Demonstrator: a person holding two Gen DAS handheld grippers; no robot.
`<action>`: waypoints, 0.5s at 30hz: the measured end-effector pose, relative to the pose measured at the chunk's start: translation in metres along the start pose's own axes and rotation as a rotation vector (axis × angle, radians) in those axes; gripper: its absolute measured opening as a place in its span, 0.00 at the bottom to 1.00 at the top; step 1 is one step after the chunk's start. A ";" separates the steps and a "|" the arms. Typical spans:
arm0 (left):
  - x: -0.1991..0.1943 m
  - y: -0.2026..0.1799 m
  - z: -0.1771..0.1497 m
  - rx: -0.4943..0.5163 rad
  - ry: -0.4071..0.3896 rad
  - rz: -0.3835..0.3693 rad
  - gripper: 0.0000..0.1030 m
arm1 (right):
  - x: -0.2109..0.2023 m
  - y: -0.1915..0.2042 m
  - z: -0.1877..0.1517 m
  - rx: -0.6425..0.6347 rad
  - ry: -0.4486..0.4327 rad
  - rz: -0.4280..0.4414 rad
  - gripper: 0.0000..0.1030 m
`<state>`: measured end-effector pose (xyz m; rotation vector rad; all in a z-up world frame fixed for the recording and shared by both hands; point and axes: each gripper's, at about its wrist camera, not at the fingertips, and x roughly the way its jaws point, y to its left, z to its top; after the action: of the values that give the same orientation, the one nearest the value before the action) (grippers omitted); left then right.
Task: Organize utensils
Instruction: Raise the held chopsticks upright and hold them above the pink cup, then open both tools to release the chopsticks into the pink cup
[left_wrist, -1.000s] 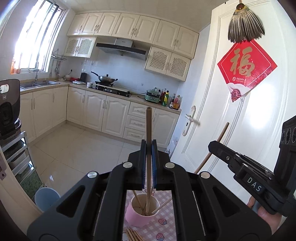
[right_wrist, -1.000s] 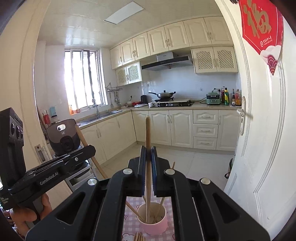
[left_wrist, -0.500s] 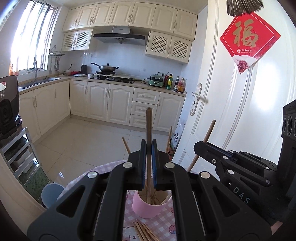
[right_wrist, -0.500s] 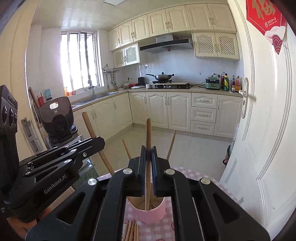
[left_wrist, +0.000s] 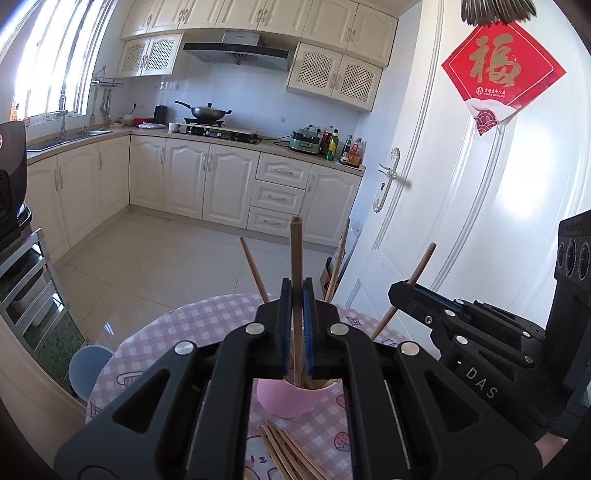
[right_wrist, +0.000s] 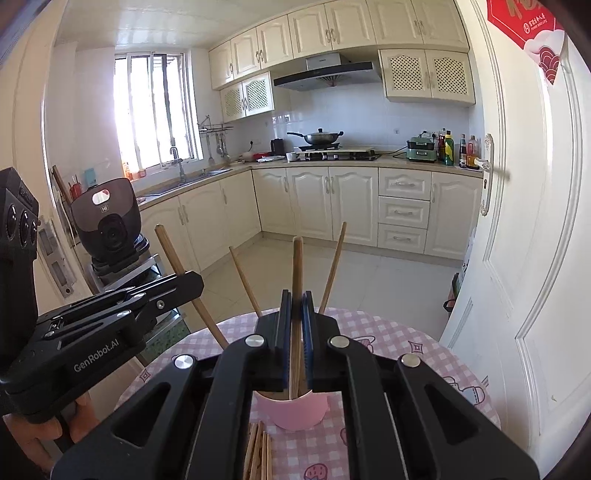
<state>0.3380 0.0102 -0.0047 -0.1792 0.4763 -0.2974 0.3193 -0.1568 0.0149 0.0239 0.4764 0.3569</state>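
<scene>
A pink cup (left_wrist: 291, 402) (right_wrist: 295, 411) stands on a round table with a pink checked cloth (left_wrist: 177, 332) (right_wrist: 406, 354). My left gripper (left_wrist: 296, 291) is shut on an upright wooden chopstick (left_wrist: 296, 258) whose lower end is in the cup. My right gripper (right_wrist: 295, 302) is shut on another upright chopstick (right_wrist: 297, 266), its lower end also in the cup. Two more chopsticks (right_wrist: 243, 280) lean in the cup. A bundle of loose chopsticks (left_wrist: 291, 454) (right_wrist: 258, 450) lies flat in front of the cup. Each gripper shows in the other's view (left_wrist: 461, 321) (right_wrist: 110, 314).
A white door (left_wrist: 461, 221) stands close behind the table on the right. A blue bin (left_wrist: 86, 373) sits on the floor at the left, beside a metal rack (left_wrist: 26, 295) with a dark appliance (right_wrist: 107, 221). Kitchen cabinets line the far walls.
Both grippers have come down with their chopsticks; the cup and table now sit higher in both views, and the chopstick tips have gone deeper into the cup.
</scene>
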 end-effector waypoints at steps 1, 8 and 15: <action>0.000 0.002 0.000 -0.005 -0.001 -0.001 0.05 | 0.000 0.001 0.000 -0.002 0.001 0.001 0.04; 0.005 0.009 -0.004 -0.023 0.021 0.000 0.05 | 0.000 0.001 -0.001 0.004 -0.001 0.006 0.04; 0.007 0.008 -0.008 -0.019 0.027 0.004 0.06 | 0.002 0.004 0.001 -0.006 0.002 0.011 0.05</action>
<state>0.3419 0.0147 -0.0160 -0.1933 0.5064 -0.2917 0.3199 -0.1527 0.0150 0.0198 0.4777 0.3691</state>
